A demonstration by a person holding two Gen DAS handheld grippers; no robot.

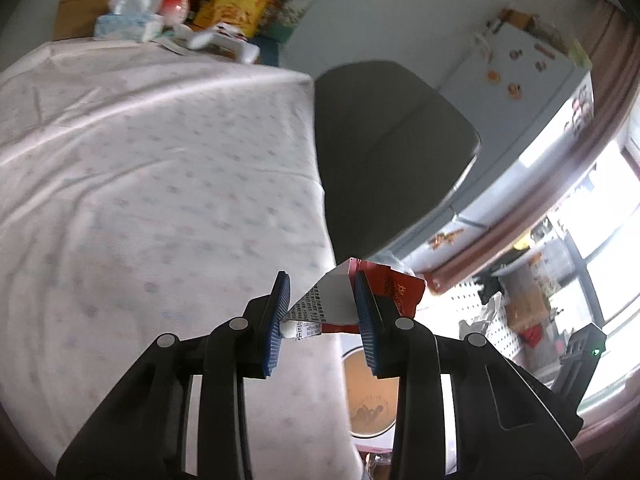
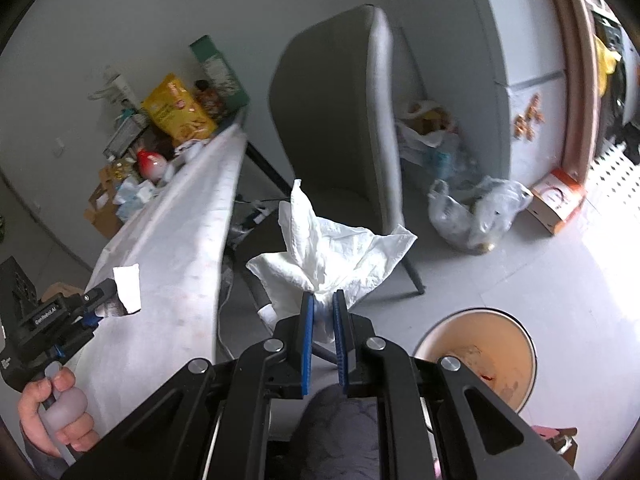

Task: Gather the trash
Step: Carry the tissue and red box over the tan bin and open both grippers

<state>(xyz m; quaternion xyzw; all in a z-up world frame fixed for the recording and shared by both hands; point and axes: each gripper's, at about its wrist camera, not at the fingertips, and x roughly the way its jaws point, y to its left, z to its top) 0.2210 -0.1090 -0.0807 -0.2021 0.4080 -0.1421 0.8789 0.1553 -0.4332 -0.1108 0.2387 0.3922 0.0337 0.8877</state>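
Left wrist view is showing the left gripper (image 1: 322, 304) pointing steeply down past the right edge of the table (image 1: 160, 168), its blue pads pressing on a flattened carton (image 1: 340, 300) that is white and printed on one face and red on the other. The carton is sticking out forward beyond the fingertips, hanging over the table's edge and above the floor. Below it, the round waste bin (image 1: 370, 392) is sitting on the floor, just beside the table's side.

Right wrist view is showing the right gripper (image 2: 323, 304) also tilting downward, its jaws nearly together and clenching a crumpled white paper towel (image 2: 332, 248), which is fanning out above the pads. The bin (image 2: 480, 356) is lying low and to the right of this gripper, its mouth open upward. At the left of this view a person's hand (image 2: 56, 420) is gripping the handle of the left tool over the table's near corner (image 2: 168, 280), with the carton (image 2: 127, 288) poking out at its tip.

Beyond both grippers a grey chair (image 2: 344, 120) is standing close to the table's edge, leaving a narrow gap. To the right, open floor is stretching toward a clear plastic bag (image 2: 476, 212) and a small box (image 2: 556, 200), both well apart from the bin.
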